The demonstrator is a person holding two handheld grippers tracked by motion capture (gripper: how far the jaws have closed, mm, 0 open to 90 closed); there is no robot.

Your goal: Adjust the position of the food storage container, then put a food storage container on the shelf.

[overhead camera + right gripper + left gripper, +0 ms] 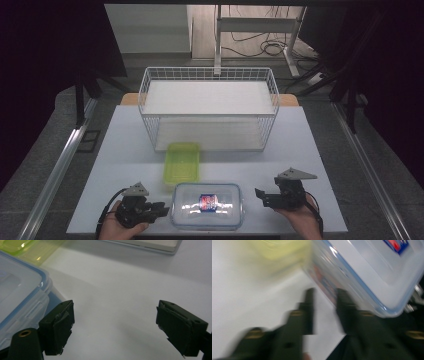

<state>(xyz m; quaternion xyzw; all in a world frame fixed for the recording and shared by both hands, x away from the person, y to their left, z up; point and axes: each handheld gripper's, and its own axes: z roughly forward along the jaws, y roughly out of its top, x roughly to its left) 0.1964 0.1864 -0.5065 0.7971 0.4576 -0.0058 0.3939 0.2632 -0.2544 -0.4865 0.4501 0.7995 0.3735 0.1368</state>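
On the table (300, 150), flanking a clear lidded box (206, 205) — left gripper (161, 208) narrow, right gripper (261, 196) wide.

Your left gripper (159, 208) & right gripper (261, 195): black, brass screws behind jaws, grey triangular plate atop, black cable trailing rearward.

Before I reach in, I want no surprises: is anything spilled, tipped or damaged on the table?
Nothing stands out. The clear lidded plastic container, green plastic container and white wire basket all sit upright, with no spill visible.
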